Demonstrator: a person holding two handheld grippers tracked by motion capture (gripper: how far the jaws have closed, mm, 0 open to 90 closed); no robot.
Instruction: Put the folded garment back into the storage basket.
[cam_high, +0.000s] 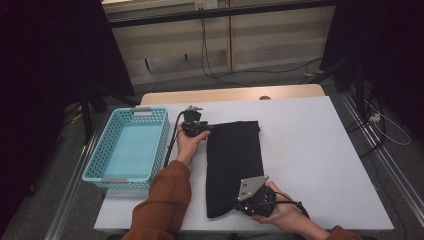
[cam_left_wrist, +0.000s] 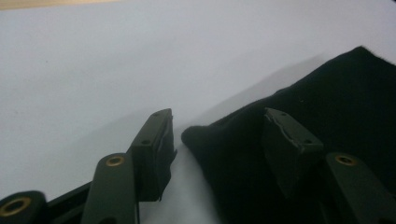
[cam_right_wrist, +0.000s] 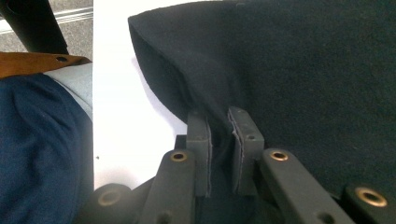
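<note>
A black cloth (cam_high: 235, 160) lies folded in a long strip on the white table (cam_high: 310, 150). My left gripper (cam_high: 207, 130) is at the cloth's far left corner. In the left gripper view the left gripper (cam_left_wrist: 219, 140) is open, with the corner of the cloth (cam_left_wrist: 327, 107) between its jaws and one finger (cam_left_wrist: 289, 144) over the fabric. My right gripper (cam_high: 237, 204) is at the near end of the strip. In the right gripper view the right gripper (cam_right_wrist: 222, 128) is shut on a raised fold of the cloth (cam_right_wrist: 299, 65).
An empty light blue basket (cam_high: 165, 135) stands on the table to the left of the cloth. The table's near edge runs just below the right hand. A wooden strip (cam_high: 230, 94) borders the far side. Bare white table lies right of the cloth.
</note>
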